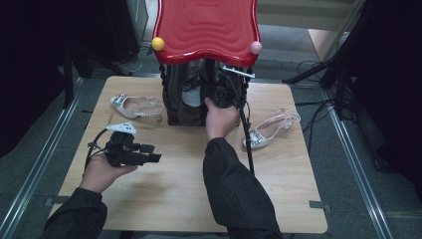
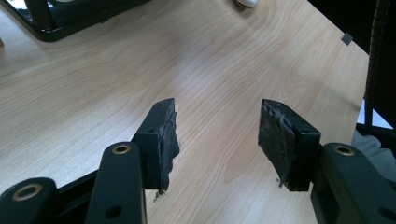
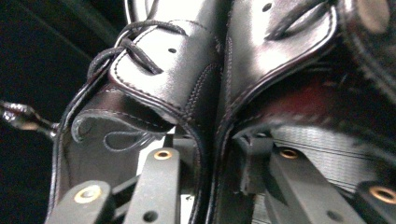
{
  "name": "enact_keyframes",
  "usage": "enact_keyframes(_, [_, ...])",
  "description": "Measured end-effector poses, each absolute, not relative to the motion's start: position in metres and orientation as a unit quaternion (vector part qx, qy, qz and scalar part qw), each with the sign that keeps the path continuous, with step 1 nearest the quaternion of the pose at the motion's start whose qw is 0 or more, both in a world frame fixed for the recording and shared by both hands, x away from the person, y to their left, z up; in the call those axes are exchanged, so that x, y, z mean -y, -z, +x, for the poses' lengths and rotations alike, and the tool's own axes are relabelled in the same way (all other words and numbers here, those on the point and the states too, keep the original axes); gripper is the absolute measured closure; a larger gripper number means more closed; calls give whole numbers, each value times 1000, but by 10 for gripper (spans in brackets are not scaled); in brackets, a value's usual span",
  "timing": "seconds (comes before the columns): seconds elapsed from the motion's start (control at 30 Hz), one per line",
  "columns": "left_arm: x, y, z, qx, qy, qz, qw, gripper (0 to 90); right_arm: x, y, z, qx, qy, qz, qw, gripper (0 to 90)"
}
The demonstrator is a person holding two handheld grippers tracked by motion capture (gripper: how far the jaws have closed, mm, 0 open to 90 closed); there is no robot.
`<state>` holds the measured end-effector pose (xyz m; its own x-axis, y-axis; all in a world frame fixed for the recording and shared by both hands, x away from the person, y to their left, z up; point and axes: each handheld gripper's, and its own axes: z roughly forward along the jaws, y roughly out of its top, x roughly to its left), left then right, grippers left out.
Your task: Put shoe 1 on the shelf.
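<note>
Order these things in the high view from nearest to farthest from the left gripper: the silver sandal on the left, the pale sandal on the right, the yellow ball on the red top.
Measured from the left gripper:
1. Silver sandal, on the table's left side, just beyond the gripper.
2. Yellow ball, at the red top's left corner, farther back.
3. Pale sandal, across the table on its right side.
The last two are fairly close in distance.

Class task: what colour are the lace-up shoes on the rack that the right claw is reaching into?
Black, glossy leather shoes, clearest in the right gripper view.
</note>
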<state>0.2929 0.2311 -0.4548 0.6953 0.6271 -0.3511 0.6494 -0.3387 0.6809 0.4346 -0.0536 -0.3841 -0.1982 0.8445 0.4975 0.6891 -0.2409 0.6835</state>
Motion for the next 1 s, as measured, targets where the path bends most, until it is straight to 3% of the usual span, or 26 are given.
enact_keyframes(0.47, [-233, 455, 294, -394, 16, 815, 425, 466, 50, 386, 436, -656, -462, 591, 83, 632])
enact_keyframes(0.8, [-233, 453, 295, -393, 16, 816, 424, 465, 57, 377, 424, -673, -473, 562, 86, 629])
enact_keyframes(1.0, [-229, 445, 297, -386, 18, 818, 427, 527, 61, 374, 410, -689, -473, 543, 80, 607])
